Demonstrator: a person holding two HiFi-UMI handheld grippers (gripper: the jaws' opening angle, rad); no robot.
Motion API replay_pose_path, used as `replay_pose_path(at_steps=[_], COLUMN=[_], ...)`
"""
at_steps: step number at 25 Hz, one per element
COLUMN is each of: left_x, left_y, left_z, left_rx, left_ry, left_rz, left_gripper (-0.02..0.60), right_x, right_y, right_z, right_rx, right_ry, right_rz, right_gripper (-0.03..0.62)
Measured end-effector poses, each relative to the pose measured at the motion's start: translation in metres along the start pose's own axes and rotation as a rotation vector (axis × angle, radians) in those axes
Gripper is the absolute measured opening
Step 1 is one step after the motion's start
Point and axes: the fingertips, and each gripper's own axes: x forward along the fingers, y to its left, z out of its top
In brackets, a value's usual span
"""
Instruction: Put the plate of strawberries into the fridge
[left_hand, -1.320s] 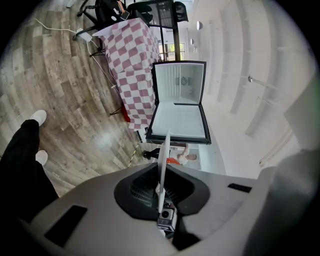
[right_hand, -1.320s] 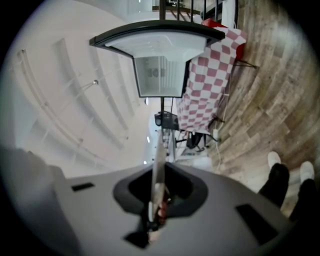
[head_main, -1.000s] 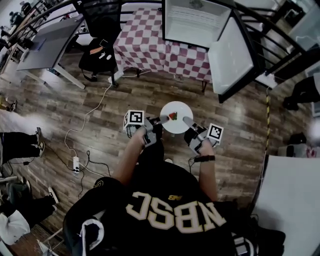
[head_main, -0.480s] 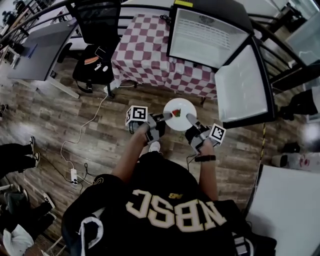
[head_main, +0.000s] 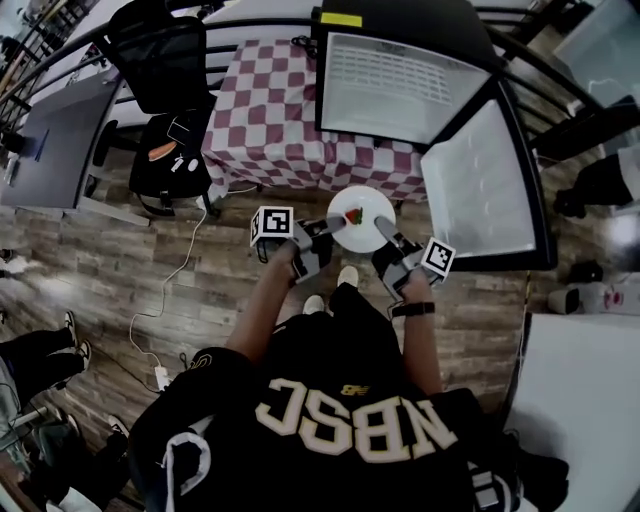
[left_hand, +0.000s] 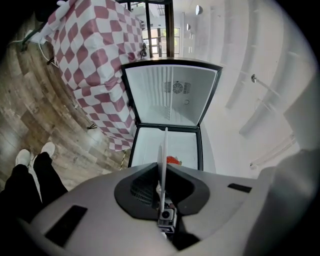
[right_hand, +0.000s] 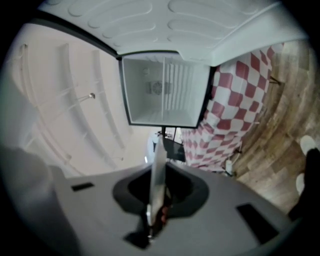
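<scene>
Head view: left tongs (head_main: 333, 224) and right tongs (head_main: 380, 227) each clamp the plate (head_main: 365, 200) rim. Transport step; next, advance it level into the open fridge (head_main: 400, 85) ahead.

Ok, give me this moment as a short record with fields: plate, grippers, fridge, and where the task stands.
plate: white plate, held in the air in front of the fridge
on plate: strawberries
left gripper: shut on the plate's left rim
right gripper: shut on the plate's right rim
fridge: door wide open
task: plate not yet inside
</scene>
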Motion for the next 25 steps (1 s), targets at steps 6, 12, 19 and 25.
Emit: replay_pose_path(at_steps=[6, 12, 19, 25], left_x=[0.037, 0.070, 0.094, 0.108], left_y=[-0.015, -0.043, -0.068, -0.090], left_z=[0.049, 0.106, 0.161, 0.203], left_rx=[0.002, 0.022, 0.002, 0.019], left_ry=[-0.018, -0.074, -0.139, -0.161], left_rz=[-0.040, -0.059, -0.065, -0.044], left_gripper=[0.034, 0.034, 0.033, 0.032], right_x=[0.033, 0.076, 0.122, 0.153], right_y=[0.005, 0.020, 0.041, 0.056], right_z=[0.055, 0.115, 0.168, 0.202], right_rx=[-0.045, -0.052, -0.082, -0.061], right_ry=[0.024, 0.042, 0.081, 0.075], right_rz=[0.005, 0.032, 0.060, 0.058], right_gripper=[0.043, 0.043, 0.043, 0.043])
